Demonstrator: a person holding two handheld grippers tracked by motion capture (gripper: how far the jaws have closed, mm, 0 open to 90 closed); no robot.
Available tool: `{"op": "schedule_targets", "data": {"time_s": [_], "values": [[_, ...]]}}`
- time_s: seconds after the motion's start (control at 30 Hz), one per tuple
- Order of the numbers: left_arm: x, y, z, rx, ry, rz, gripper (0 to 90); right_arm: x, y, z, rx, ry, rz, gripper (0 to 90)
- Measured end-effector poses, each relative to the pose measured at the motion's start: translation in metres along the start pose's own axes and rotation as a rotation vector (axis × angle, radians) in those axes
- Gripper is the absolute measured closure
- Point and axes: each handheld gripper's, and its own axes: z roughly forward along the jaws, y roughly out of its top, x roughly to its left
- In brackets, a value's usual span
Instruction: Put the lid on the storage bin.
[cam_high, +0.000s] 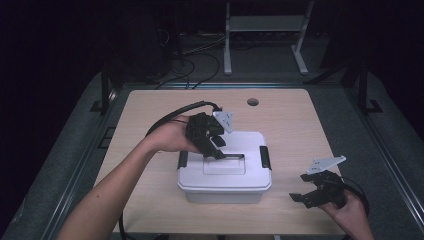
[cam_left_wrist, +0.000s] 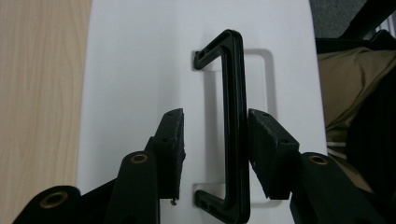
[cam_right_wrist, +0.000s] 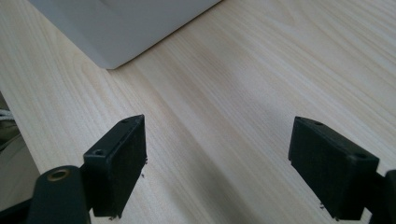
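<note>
A white lidded plastic box (cam_high: 225, 175) sits in the middle of the wooden table (cam_high: 165, 110). Its black carry handle (cam_left_wrist: 233, 116) stands raised over the lid's recess. My left gripper (cam_left_wrist: 215, 116) points down on the lid, jaws open around that handle; the right pad lies against the bar and the left pad stands clear of it. In the high view the left gripper (cam_high: 216, 150) is over the handle (cam_high: 232, 156). My right gripper (cam_high: 301, 187) rests low near the table's front right corner, open and with nothing in it. The right gripper (cam_right_wrist: 219, 130) looks along bare wood toward a corner of the box (cam_right_wrist: 116, 32).
Black latches (cam_high: 265, 157) clamp the box's two short sides. A round cable hole (cam_high: 252, 102) lies near the table's far edge. A white metal frame (cam_high: 265, 30) and cables stand on the floor behind the table. The left gripper's cable (cam_high: 175, 112) arcs over the tabletop.
</note>
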Motion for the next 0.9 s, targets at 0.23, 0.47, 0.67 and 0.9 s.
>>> {"op": "schedule_targets", "data": {"time_s": [0.23,0.47,0.67,0.9], "values": [[-0.002,-0.009,0.001,-0.031,-0.035,-0.011,55.2,0.000,-0.001,0.000,0.000,0.000,0.005,18.7],[-0.005,-0.012,-0.009,-0.072,-0.045,-0.017,48.7,-0.001,-0.001,0.002,0.007,0.001,0.006,18.7],[-0.005,-0.017,-0.014,-0.073,-0.030,-0.031,45.1,-0.002,-0.001,0.002,0.009,-0.002,0.010,18.7],[-0.006,-0.020,-0.020,-0.089,-0.018,-0.039,39.9,-0.001,-0.001,0.002,0.008,-0.007,0.011,18.7]]}}
